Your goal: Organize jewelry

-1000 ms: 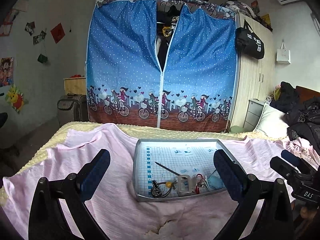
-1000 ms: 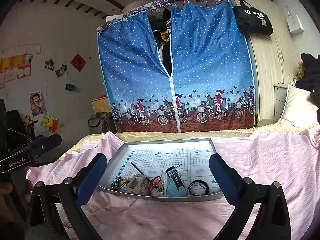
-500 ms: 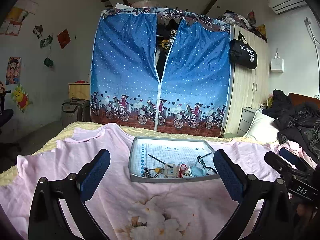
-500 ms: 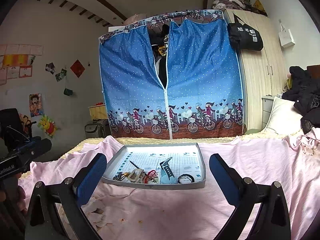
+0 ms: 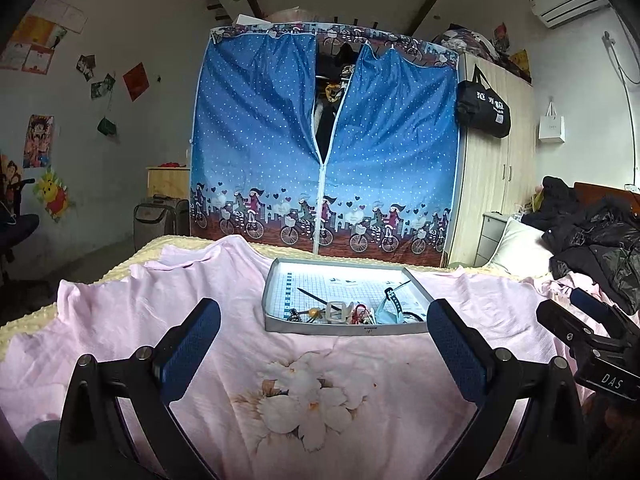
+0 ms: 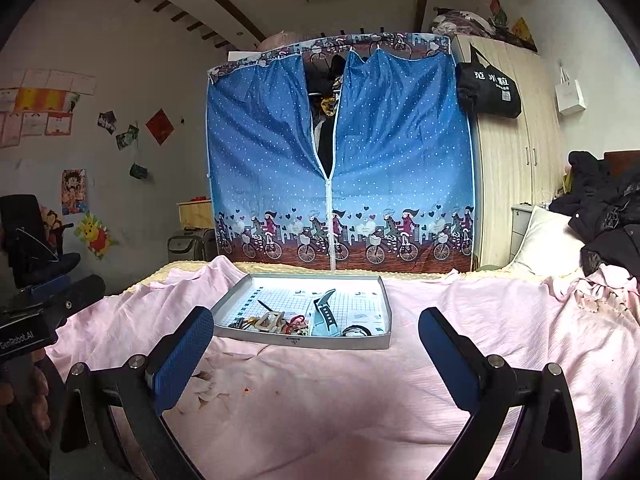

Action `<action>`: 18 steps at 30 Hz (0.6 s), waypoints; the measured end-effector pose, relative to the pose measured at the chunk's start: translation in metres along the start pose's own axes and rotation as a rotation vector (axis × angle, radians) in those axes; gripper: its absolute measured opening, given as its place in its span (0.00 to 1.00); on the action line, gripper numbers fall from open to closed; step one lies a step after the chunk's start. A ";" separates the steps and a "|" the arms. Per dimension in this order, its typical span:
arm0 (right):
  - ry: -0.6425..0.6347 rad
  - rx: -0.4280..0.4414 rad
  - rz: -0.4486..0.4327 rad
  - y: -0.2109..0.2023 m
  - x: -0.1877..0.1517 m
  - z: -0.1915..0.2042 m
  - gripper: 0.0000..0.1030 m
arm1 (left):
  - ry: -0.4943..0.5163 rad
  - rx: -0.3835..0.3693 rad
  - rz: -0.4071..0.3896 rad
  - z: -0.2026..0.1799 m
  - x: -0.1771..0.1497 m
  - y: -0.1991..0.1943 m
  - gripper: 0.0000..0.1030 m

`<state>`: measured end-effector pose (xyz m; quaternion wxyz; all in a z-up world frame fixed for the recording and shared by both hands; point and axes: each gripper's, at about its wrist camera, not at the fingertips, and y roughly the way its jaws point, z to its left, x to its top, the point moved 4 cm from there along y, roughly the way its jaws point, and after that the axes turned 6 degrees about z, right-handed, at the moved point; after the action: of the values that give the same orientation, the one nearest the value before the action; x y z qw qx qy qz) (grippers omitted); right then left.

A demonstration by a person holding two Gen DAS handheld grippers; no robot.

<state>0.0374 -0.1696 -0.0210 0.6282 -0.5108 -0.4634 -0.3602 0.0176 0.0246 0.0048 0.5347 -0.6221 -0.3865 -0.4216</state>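
1. The left tool [image 5: 323,338] and the right tool [image 6: 315,339] are being held with jaws spread wide, nothing being gripped between the blue pads; both are being kept low over the pink sheet [image 6: 480,320] of the bed.

2. The jewelry is being kept in a shallow grey tray [image 5: 340,328] resting on the sheet. A pale clasp-like piece [image 5: 338,311], a red tangle [image 5: 360,309], a watch with a dark strap [image 6: 326,312], a dark ring-shaped piece [image 6: 356,331] and a thin dark stick [image 5: 310,295] are being shown bunched along the tray's near edge.

3. Compared with a second ago, the tray is being seen smaller and farther ahead, and more of the sheet, including a flower print [image 5: 304,400], is being exposed: both tools are being drawn back from the tray, empty.

4. The pieces are being left in one cluster, with no sorted groups being discernible; whether the withdrawal is marking a pause or an end is not being settled by these views.

5. The near row of pieces is being partly hidden behind the tray's front wall, and individual chains or beads are too small to be told apart. The person is being shown only as fingers at the right view's left edge.
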 end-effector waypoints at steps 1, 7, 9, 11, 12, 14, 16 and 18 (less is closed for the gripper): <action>0.003 0.001 0.003 -0.001 -0.002 -0.001 1.00 | 0.006 0.000 0.001 -0.001 -0.001 -0.001 0.98; 0.010 -0.002 0.012 0.002 -0.003 -0.002 1.00 | 0.039 0.007 0.008 -0.007 -0.005 -0.001 0.98; 0.012 -0.002 0.013 0.002 -0.004 -0.003 1.00 | 0.039 0.007 0.008 -0.007 -0.006 -0.001 0.98; 0.013 -0.003 0.011 0.002 -0.004 -0.003 1.00 | 0.039 0.009 0.008 -0.007 -0.006 -0.001 0.98; 0.013 -0.003 0.010 0.003 -0.004 -0.004 1.00 | 0.039 0.011 0.008 -0.007 -0.006 -0.001 0.98; 0.012 -0.003 0.011 0.003 -0.005 -0.004 1.00 | 0.036 0.012 0.010 -0.007 -0.006 0.000 0.98; 0.012 -0.004 0.012 0.002 -0.005 -0.003 1.00 | 0.033 0.014 0.011 -0.005 -0.006 0.002 0.98; 0.012 -0.003 0.015 0.002 -0.006 -0.004 1.00 | 0.032 0.018 0.014 -0.003 -0.007 0.002 0.98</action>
<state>0.0386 -0.1730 -0.0275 0.6331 -0.5129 -0.4552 -0.3591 0.0169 0.0207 -0.0022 0.5494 -0.6129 -0.3774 -0.4244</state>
